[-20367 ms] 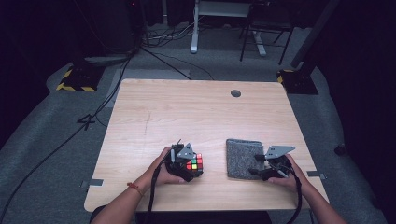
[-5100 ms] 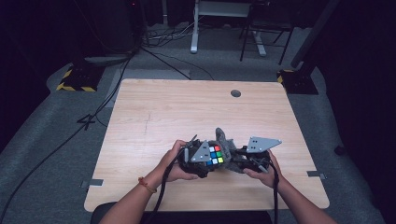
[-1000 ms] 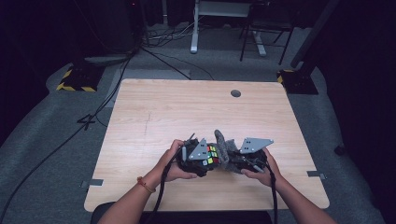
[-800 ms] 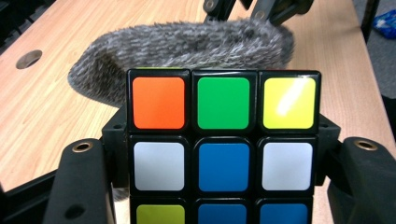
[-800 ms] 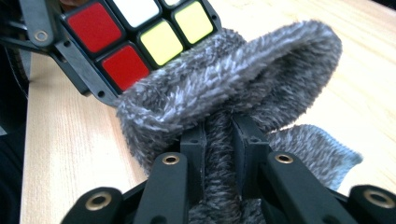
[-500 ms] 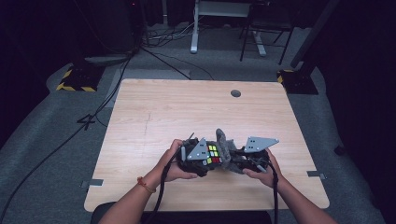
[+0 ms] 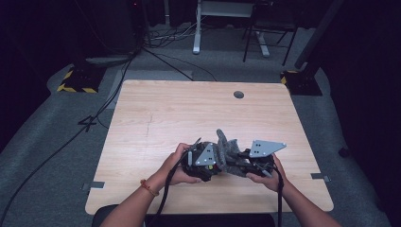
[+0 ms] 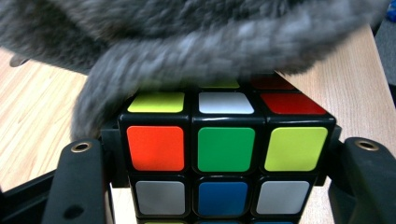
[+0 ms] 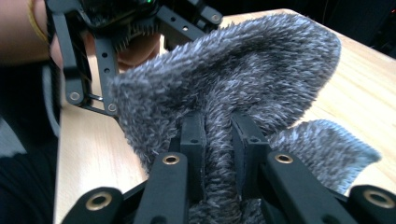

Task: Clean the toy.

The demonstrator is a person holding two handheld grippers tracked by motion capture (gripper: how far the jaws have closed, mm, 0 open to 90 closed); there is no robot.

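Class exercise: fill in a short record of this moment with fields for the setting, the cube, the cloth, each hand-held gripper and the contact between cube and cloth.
Setting: light wooden table, dark room behind
Cube: colour puzzle cube, held above the table's near part
Cloth: grey fuzzy cloth, bunched, draped over the cube's top
Left hand-held gripper: shut on the cube's two sides
Right hand-held gripper: shut on a fold of the cloth
Contact: cloth rests on the cube's upper face; front face uncovered

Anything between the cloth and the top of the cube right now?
Nothing visible. The grey cloth, pinched in the right gripper, already drapes over the top face of the cube, which the left gripper clamps by its sides.
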